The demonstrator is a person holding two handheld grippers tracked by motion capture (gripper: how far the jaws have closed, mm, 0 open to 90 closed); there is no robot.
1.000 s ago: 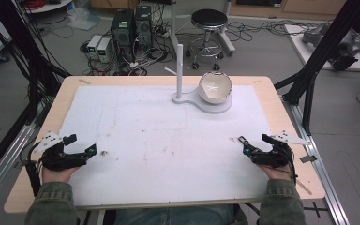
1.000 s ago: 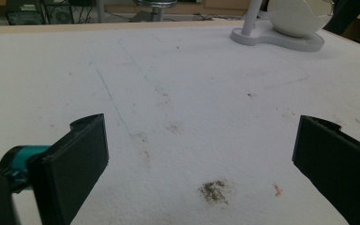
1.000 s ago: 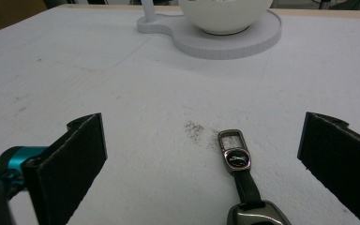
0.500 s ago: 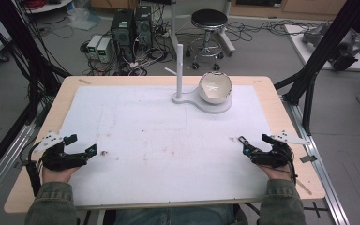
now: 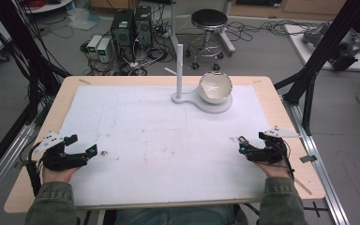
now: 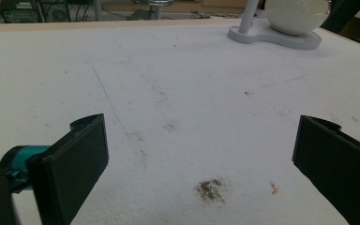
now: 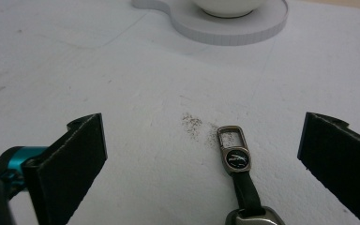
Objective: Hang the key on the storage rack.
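- Two hand-held grippers rest near the table's front corners, each with its jaws standing wide apart and gripping nothing: the right gripper point(image 5: 242, 143) and the left gripper point(image 5: 82, 145).
- Between the right gripper's jaws, in the right gripper view, lies a key fob point(image 7: 236, 161): a metal loop and badge on a dark strap, flat on the white mat point(image 5: 159, 140).
- Its long axis runs roughly along the gripper's line of sight, loop end pointing away toward the far edge, strap end nearest the camera and slightly right of centre.
- Judged from this layout, the right hand is much the nearer; a short advance and closing across the strap's narrow width would suit the pickup.
- Farther out, near the table's far edge, stands a white stand point(image 5: 201, 101) with an upright post point(image 5: 179, 70) and a white bowl point(image 5: 215, 87) on its round base, well apart from the fob.
- The left gripper faces bare, stained mat.
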